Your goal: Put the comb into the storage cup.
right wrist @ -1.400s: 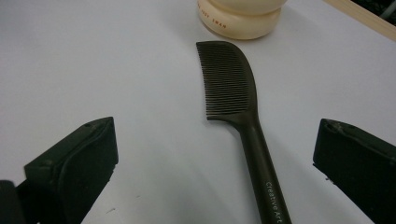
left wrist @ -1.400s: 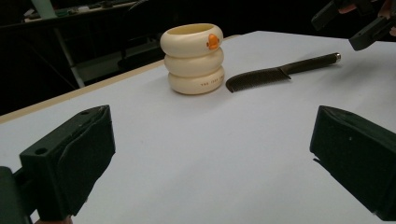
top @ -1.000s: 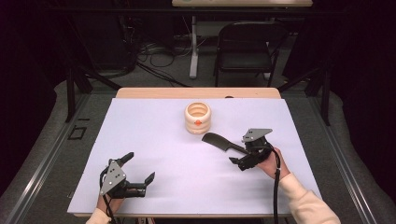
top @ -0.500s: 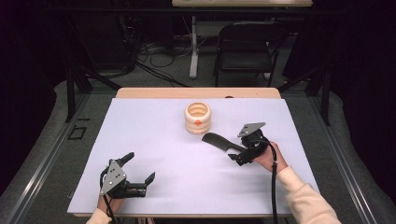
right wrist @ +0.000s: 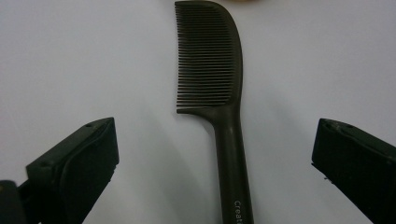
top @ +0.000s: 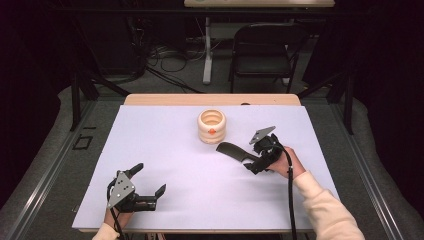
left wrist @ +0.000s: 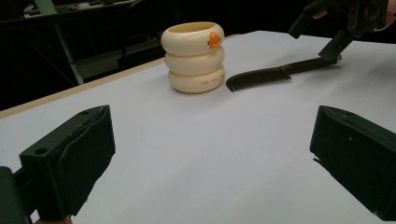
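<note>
Change: your right claw [top: 254,161] has slid up-frame over the last second, closing on the comb [top: 231,150] and the cream ring holder [top: 212,125].
Right claw: spread wide, jaws either side of the comb handle, not yet pinching.
Comb: flat on the bench [top: 165,150], centre-right of the high view, just below the holder.
Left claw [top: 145,187]: spread, unmoved at lower left.
Meaning: grasp looks imminent.

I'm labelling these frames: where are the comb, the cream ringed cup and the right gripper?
comb [right wrist: 212,60]: right gripper view, on its teeth.
cream ringed cup [top: 212,132]: high view, on its side wall.
right gripper [right wrist: 212,158]: right gripper view, midway between its open jaws.
</note>
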{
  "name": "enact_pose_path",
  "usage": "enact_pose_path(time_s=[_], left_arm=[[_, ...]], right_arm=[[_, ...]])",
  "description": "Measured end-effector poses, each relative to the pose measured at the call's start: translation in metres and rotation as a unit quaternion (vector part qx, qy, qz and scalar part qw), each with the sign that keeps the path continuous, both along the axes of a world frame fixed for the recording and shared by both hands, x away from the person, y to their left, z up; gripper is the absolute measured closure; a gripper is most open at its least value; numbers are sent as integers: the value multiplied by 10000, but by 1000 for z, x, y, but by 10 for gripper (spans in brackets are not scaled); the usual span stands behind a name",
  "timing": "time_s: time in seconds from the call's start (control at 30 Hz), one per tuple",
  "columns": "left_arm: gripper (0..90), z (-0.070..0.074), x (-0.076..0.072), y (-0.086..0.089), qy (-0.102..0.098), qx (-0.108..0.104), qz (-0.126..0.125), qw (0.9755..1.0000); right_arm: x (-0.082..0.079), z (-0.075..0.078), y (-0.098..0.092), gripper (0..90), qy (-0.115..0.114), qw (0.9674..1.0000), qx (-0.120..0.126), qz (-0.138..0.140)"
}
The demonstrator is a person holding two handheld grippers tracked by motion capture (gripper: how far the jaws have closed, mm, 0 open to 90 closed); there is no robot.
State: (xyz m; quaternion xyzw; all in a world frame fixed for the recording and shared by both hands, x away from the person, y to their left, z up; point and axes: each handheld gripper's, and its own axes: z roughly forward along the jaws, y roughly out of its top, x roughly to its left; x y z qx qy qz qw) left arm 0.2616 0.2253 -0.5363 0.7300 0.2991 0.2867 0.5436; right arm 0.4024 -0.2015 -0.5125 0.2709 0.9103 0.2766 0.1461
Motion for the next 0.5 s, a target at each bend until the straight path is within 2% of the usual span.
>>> enact_pose_path(time_s=[0.17, 0.2, 0.4, 0.5], left_arm=[[2, 0, 0, 0, 6, -14, 6, 10000], [2, 0, 0, 0, 5, -13, 3, 10000], [2, 0, 0, 0, 9, -12, -3, 10000], [2, 0, 0, 0, 8, -1, -12, 10000]], right_arm=[[5, -1, 6, 16, 121, 9997, -223, 7], [7, -2, 8, 69, 152, 9993, -345, 55], [10, -1, 12, 169, 216, 9978, -606, 133], [11, -1, 14, 262, 235, 9967, -765, 139]])
